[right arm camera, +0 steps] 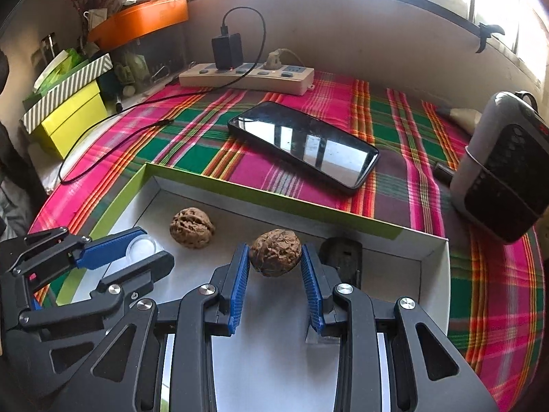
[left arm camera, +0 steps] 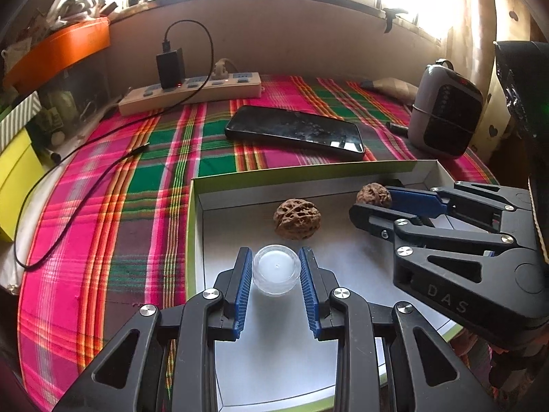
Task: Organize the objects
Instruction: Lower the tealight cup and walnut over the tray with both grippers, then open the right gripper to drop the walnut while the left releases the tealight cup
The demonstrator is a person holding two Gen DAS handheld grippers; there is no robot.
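Observation:
A shallow white box with a green rim (left arm camera: 240, 175) (right arm camera: 274, 202) lies on the plaid cloth. My left gripper (left arm camera: 276, 269) is shut on a small clear round jar (left arm camera: 276, 267) over the box's near left part. From the right wrist view, the left gripper (right arm camera: 152, 246) and the jar (right arm camera: 137, 250) are at the left. My right gripper (right arm camera: 276, 257) is shut on a brown walnut (right arm camera: 276, 252); in the left wrist view the right gripper (left arm camera: 374, 201) holds this walnut (left arm camera: 373, 194) near the box's back wall. A second walnut (left arm camera: 298, 219) (right arm camera: 192, 227) rests loose inside the box.
A black object (right arm camera: 341, 257) lies in the box's right corner. Behind the box are a black phone (left arm camera: 295, 130) (right arm camera: 305, 146), a power strip (left arm camera: 192, 92) with a charger and trailing cable, and a grey device (left arm camera: 442, 110) (right arm camera: 504, 168) at right. Yellow boxes (right arm camera: 72, 120) stand at left.

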